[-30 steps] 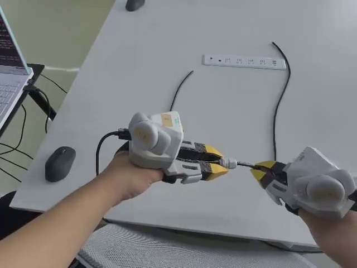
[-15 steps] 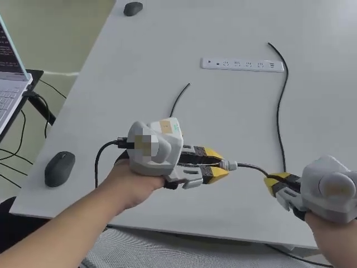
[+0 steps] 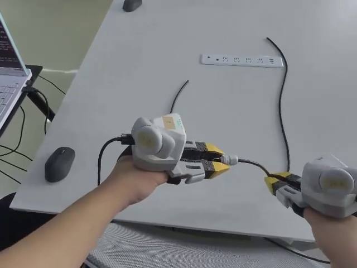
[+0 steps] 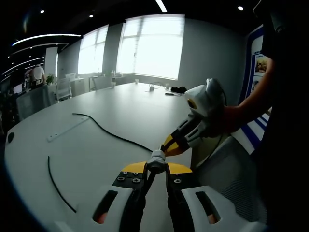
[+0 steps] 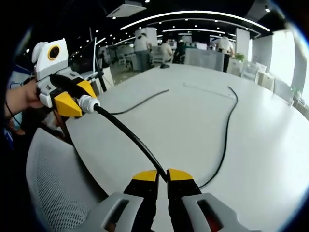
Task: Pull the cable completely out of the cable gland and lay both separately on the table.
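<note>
My left gripper (image 3: 222, 161) hovers over the table's near edge, shut on a small white cable gland (image 3: 229, 161). A black cable (image 3: 254, 165) leaves the gland and runs right to my right gripper (image 3: 271, 181), which is shut on it. In the left gripper view the gland (image 4: 156, 158) sits pinched at my left gripper (image 4: 156, 166), with the right gripper (image 4: 169, 145) just beyond. The right gripper view has the cable (image 5: 128, 133) stretching from my right gripper (image 5: 161, 173) up to the gland (image 5: 88, 104) in the left gripper (image 5: 72, 99).
A white power strip (image 3: 242, 60) lies at the back of the white table (image 3: 139, 67). A short loose black cable (image 3: 179, 95) lies mid-table. A long black cable (image 3: 281, 100) trails along the right. A mouse (image 3: 59, 163) rests at the left edge, a laptop (image 3: 8, 67) beyond it.
My right gripper has moved right and slightly down, away from the left gripper. A longer stretch of black cable now shows between the gland and the right jaws.
</note>
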Available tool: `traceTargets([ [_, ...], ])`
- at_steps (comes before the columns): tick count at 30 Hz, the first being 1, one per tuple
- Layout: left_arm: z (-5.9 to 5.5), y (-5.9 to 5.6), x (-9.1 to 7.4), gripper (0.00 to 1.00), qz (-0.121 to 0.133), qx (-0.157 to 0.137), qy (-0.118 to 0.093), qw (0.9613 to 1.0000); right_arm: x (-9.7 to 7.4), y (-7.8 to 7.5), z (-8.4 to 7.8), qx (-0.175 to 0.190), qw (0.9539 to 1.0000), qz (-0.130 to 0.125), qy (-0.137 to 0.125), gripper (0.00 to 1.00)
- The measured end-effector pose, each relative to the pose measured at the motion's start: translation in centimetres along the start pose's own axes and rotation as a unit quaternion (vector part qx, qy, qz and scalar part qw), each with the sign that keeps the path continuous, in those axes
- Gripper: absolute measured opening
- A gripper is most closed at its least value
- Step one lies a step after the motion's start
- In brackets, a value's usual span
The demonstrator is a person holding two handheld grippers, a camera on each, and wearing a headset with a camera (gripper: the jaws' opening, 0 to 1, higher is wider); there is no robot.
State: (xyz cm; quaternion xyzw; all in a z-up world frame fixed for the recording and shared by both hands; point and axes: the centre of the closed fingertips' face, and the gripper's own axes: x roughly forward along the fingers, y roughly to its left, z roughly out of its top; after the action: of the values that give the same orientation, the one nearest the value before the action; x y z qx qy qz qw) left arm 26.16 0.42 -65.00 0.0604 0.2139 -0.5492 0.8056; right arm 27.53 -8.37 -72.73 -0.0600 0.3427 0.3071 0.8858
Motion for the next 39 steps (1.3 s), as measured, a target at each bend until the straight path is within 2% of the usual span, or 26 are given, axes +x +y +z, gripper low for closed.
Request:
traceTargets([
  [1,0.0,0.0,0.0,0.15,0.001,0.001,0.001,1.0000,-0.3,-0.4,0.0,0.003,1.0000,-0.008,-0.003,0.02],
  [7,0.0,0.0,-0.3,0.15,0.003,0.002,0.001,1.0000,-0.7,-0.4,0.4,-0.024,0.9996,-0.007,-0.013,0.03],
  [9,0.0,0.0,-0.3,0.15,0.004,0.002,0.001,1.0000,-1.1,-0.4,0.7,-0.046,0.9988,-0.009,-0.011,0.04],
  [11,0.0,0.0,-0.4,0.15,0.004,0.000,0.002,1.0000,-1.5,-0.6,1.2,-0.078,0.9967,-0.015,-0.014,0.10],
  [14,0.0,0.0,-0.4,0.15,0.005,-0.001,0.002,1.0000,-2.3,-0.2,2.3,-0.154,0.9878,-0.023,-0.013,0.15],
  [15,0.0,-0.1,-0.3,0.15,0.005,-0.003,0.001,1.0000,-2.5,0.2,2.8,-0.193,0.9809,-0.024,-0.014,0.16],
  [17,0.0,-0.1,-0.3,0.15,0.006,-0.004,0.002,1.0000,-2.6,1.2,3.3,-0.241,0.9702,-0.021,-0.009,0.17],
  [19,-0.1,-0.2,-0.2,0.15,0.005,-0.005,0.005,1.0000,-2.5,3.1,4.0,-0.289,0.9573,-0.003,-0.015,0.16],
  [23,-0.1,-0.3,0.0,0.15,0.003,-0.006,0.005,1.0000,-2.0,5.1,5.3,-0.303,0.9526,0.005,-0.028,0.14],
  [25,-0.1,-0.4,0.0,0.15,0.003,-0.004,0.006,1.0000,-1.5,5.6,5.4,-0.322,0.9466,0.005,-0.023,0.13],
  [27,-0.2,-0.6,0.1,0.15,0.001,-0.001,0.008,1.0000,-1.4,6.0,5.8,-0.331,0.9432,0.006,-0.027,0.12],
  [30,-0.5,-0.8,0.1,0.15,0.000,0.003,0.014,0.9999,-1.3,6.8,6.2,-0.352,0.9354,0.009,-0.030,0.10],
  [33,-0.6,-0.9,0.2,0.15,-0.001,0.002,0.016,0.9999,-1.1,7.4,6.0,-0.368,0.9295,0.016,-0.026,0.07],
  [37,-0.9,-1.1,0.2,0.15,-0.003,0.004,0.021,0.9998,-1.0,7.4,5.6,-0.376,0.9263,0.018,-0.019,0.03],
  [39,-1.0,-1.3,0.3,0.15,-0.003,0.006,0.022,0.9997,-1.0,7.4,5.5,-0.372,0.9279,0.019,-0.019,0.02],
])
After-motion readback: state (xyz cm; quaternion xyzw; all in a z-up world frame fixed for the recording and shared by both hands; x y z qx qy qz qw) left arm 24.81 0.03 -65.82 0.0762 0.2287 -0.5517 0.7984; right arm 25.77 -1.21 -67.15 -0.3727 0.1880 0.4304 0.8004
